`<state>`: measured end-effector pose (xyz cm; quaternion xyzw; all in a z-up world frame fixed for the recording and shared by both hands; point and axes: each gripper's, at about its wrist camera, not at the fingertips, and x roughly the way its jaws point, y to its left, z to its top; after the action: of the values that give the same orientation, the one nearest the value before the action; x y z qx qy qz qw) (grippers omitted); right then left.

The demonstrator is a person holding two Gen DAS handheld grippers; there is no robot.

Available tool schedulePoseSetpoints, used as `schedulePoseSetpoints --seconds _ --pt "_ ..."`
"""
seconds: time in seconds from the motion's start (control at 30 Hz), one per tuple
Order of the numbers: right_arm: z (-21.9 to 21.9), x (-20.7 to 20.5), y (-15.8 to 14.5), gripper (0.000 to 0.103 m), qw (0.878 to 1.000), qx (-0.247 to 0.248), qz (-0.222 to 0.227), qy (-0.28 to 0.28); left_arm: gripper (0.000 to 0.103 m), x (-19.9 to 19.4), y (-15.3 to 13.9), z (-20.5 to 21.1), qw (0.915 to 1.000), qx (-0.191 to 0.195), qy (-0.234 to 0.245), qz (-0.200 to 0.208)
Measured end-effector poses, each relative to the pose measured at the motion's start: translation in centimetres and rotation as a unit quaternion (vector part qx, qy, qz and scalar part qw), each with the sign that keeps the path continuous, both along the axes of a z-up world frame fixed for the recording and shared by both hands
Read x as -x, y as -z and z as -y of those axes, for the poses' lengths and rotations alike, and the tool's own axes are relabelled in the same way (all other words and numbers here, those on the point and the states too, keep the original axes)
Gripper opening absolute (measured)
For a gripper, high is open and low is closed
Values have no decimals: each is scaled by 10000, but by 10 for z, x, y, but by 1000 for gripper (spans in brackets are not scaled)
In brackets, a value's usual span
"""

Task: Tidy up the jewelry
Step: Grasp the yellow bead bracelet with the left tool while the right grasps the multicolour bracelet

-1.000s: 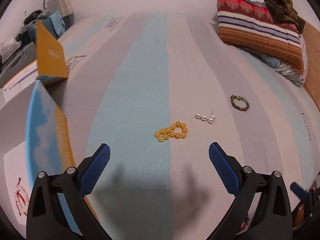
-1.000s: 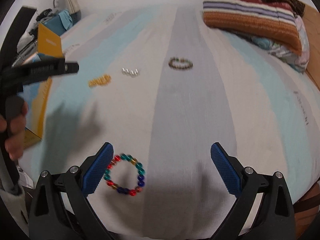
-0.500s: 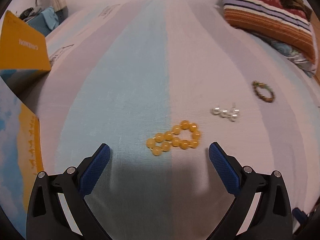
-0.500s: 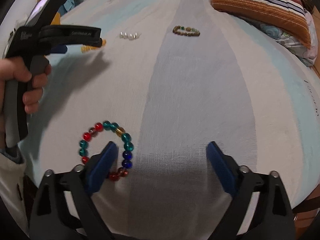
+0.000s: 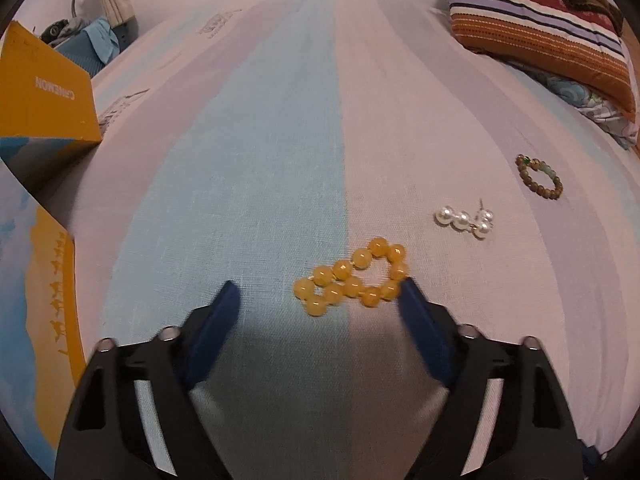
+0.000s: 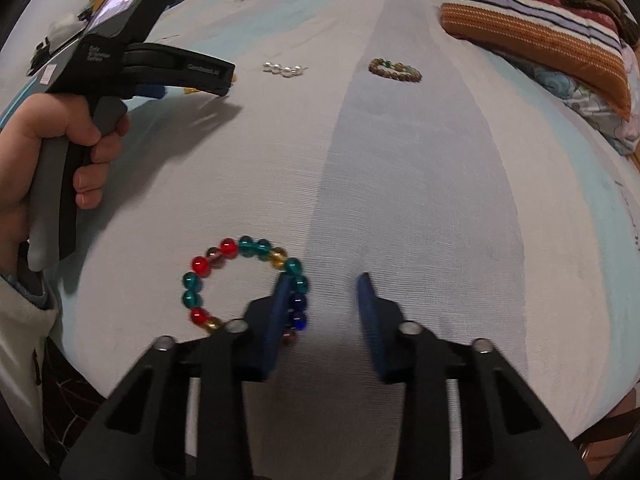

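Note:
A yellow bead bracelet (image 5: 352,280) lies folded on the striped bedsheet, between the tips of my open left gripper (image 5: 318,300); the right pad touches its edge. Pearl earrings (image 5: 466,220) and a brown-green bead bracelet (image 5: 540,178) lie farther right. A multicoloured bead bracelet (image 6: 244,284) lies on the sheet under my right gripper (image 6: 324,284), which is part open; its left finger stands inside the ring and the bracelet's right side sits between the jaws. The left gripper (image 6: 224,76) also shows in the right wrist view, held by a hand.
An orange and blue cardboard box (image 5: 40,128) stands open at the left. A striped pillow (image 5: 540,40) with bedding lies at the back right. The pearls (image 6: 282,69) and brown bracelet (image 6: 394,71) show far off in the right wrist view.
Both grippers moved down toward the sheet and their jaws narrowed. The left closed in around the yellow bracelet; the right moved onto the multicoloured bracelet's right side.

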<state>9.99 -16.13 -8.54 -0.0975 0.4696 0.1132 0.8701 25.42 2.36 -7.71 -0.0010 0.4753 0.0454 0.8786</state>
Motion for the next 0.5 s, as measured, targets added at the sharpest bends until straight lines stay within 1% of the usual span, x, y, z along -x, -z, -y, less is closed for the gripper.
schedulePoseSetpoints --seconds 0.03,0.1,0.13,0.23,0.3,0.43,0.5 --pt "-1 0 0 19 10000 36 37 -6 66 1 -1 2 10000 5 35 2" --pt "-2 2 -1 15 9999 57 88 -8 53 1 -1 3 10000 3 70 9" --pt "-2 3 -2 12 9999 58 106 10 51 1 -1 3 10000 14 74 15" --pt "0 5 -5 11 9999 16 150 49 34 2 -2 3 9999 48 107 37" --pt "1 4 -5 10 9998 -17 164 69 9 2 -3 3 9999 54 154 46" --pt "5 3 -8 10 9996 -146 185 122 9 7 -8 -2 9994 277 174 93" --pt "6 3 -10 10 9995 -191 215 138 9 10 -13 -3 9992 324 176 142"
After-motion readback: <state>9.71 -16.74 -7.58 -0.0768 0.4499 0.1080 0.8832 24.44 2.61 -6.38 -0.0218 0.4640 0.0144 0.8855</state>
